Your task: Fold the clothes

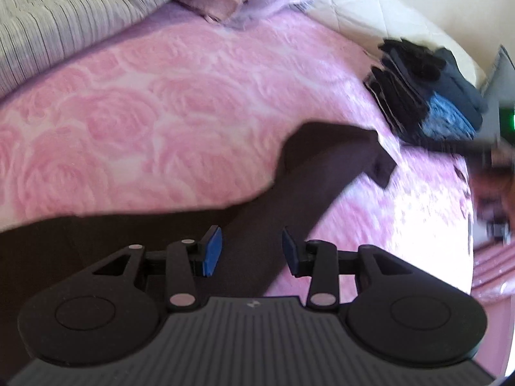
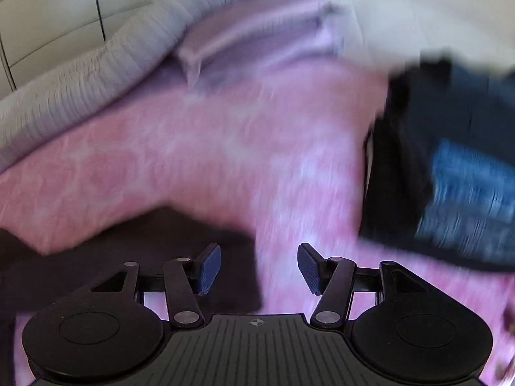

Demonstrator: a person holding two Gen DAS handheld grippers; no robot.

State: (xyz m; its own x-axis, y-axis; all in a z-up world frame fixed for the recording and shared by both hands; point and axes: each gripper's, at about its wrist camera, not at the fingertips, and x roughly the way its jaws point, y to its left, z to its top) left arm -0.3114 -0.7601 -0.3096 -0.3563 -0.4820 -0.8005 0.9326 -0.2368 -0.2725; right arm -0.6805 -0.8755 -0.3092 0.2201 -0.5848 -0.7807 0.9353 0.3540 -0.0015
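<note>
Pink rose-patterned bedspread (image 1: 145,122) covers the bed under me, with a grey striped blanket (image 1: 58,22) bunched along its far edge and a lilac pillow (image 1: 225,3) beside it. A dark brown garment (image 1: 257,212) lies spread on the bedspread, one sleeve (image 1: 341,148) reaching out toward a stack of folded dark clothes (image 1: 428,96) at the bed's right side. My left gripper (image 1: 251,252) hangs over the garment with its jaws wide apart, holding nothing. My right gripper (image 2: 259,268) is also spread wide and empty, above the garment's edge (image 2: 193,257) where cloth meets bedspread; that view is heavily blurred, so finer detail is lost. I judge the garment not yet folded: it lies flat with the sleeve out. The next move, I think, calls for each gripper to come down on an edge or the sleeve, pinch a single layer cleanly, and bring it over the body without dragging the whole piece.
</note>
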